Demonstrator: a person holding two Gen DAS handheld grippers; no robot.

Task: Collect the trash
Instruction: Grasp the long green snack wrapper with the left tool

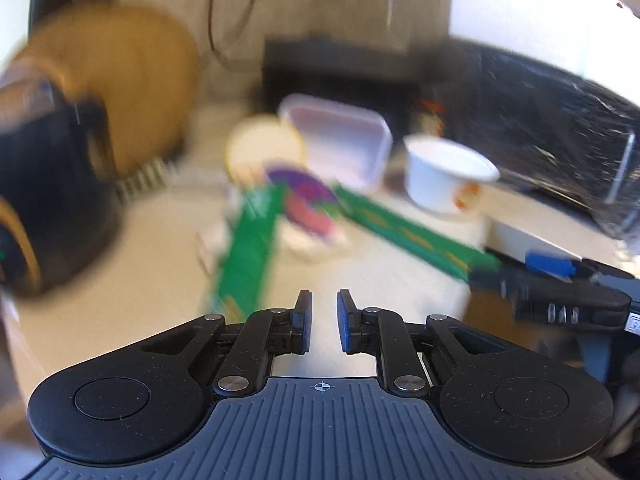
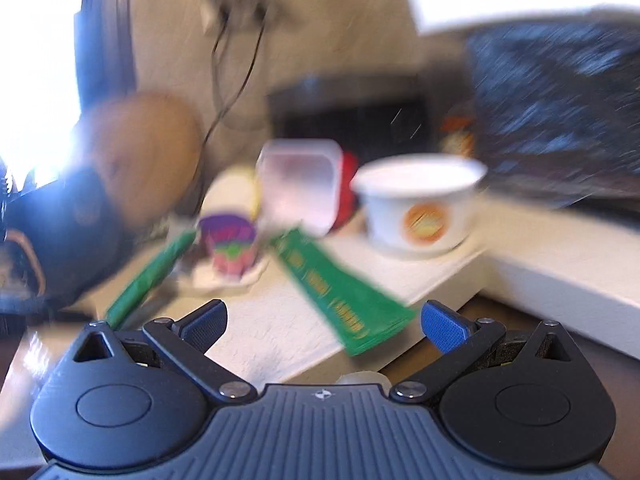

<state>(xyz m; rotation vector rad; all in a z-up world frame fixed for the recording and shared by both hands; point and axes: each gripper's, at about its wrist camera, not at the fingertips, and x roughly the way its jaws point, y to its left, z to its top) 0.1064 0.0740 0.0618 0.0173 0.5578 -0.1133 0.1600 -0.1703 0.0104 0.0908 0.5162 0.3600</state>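
R gripper [image 2: 324, 326] wide, green wrapper [image 2: 344, 300] overhangs counter edge [image 2: 400, 336].

We've got a white textured tabletop [image 2: 276, 320] carrying two flat green packets [image 2: 344, 300], a colourful little cup [image 2: 230, 248], and a white paper bowl [image 2: 416, 204] far right.

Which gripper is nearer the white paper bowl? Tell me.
Right. In the left wrist view the right gripper reaches in just below the white paper bowl; the left gripper sits further back.
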